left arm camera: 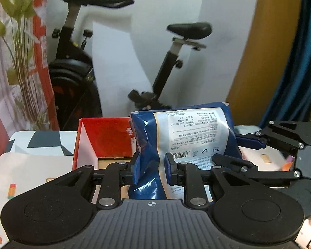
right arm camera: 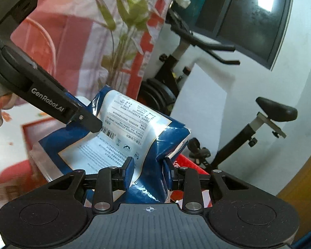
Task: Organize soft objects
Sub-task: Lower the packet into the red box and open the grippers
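Observation:
A soft blue packet with a white printed label [left arm camera: 186, 132] is held up in the air by both grippers. My left gripper [left arm camera: 152, 169] is shut on its lower left part, with the blue pads pinching the crumpled film. My right gripper [right arm camera: 148, 172] is shut on the packet [right arm camera: 122, 137] at another edge. In the left wrist view the right gripper [left arm camera: 248, 140] reaches in from the right behind the packet. In the right wrist view the left gripper [right arm camera: 89, 122] comes in from the upper left onto the packet near its barcode.
An open red cardboard box [left arm camera: 101, 143] stands just behind and below the packet, on a table with a white patterned cloth [left arm camera: 31, 164]. An exercise bike [left arm camera: 172, 62] and a plant [left arm camera: 20, 62] stand behind. A wooden panel and blue curtain are at the right.

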A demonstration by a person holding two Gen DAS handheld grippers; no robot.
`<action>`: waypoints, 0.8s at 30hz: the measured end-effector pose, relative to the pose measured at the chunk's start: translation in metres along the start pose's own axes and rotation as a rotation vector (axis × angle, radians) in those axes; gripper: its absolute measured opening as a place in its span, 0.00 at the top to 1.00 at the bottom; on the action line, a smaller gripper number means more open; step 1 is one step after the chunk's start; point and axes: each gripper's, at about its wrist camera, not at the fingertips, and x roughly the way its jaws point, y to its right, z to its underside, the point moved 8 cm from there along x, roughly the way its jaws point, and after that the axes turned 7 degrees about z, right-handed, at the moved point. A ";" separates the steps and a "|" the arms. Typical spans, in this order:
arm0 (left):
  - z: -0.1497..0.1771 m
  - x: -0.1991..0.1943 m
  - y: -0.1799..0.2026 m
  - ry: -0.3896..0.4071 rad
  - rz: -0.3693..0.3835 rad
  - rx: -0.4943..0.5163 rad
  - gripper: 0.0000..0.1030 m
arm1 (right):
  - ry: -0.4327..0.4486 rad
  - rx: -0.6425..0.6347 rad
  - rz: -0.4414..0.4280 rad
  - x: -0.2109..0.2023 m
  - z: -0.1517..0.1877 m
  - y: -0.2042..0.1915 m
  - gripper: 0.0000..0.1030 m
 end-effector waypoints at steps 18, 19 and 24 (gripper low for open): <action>0.017 0.053 -0.020 -0.116 -0.031 0.058 0.76 | -0.182 -0.046 -0.001 0.081 0.030 -0.014 0.76; 0.017 0.051 -0.019 -0.117 -0.036 0.065 0.76 | -0.190 -0.033 -0.004 0.082 0.031 -0.012 0.76; 0.022 0.034 -0.014 -0.118 -0.081 0.107 0.76 | -0.221 0.018 -0.008 0.080 0.031 -0.005 0.73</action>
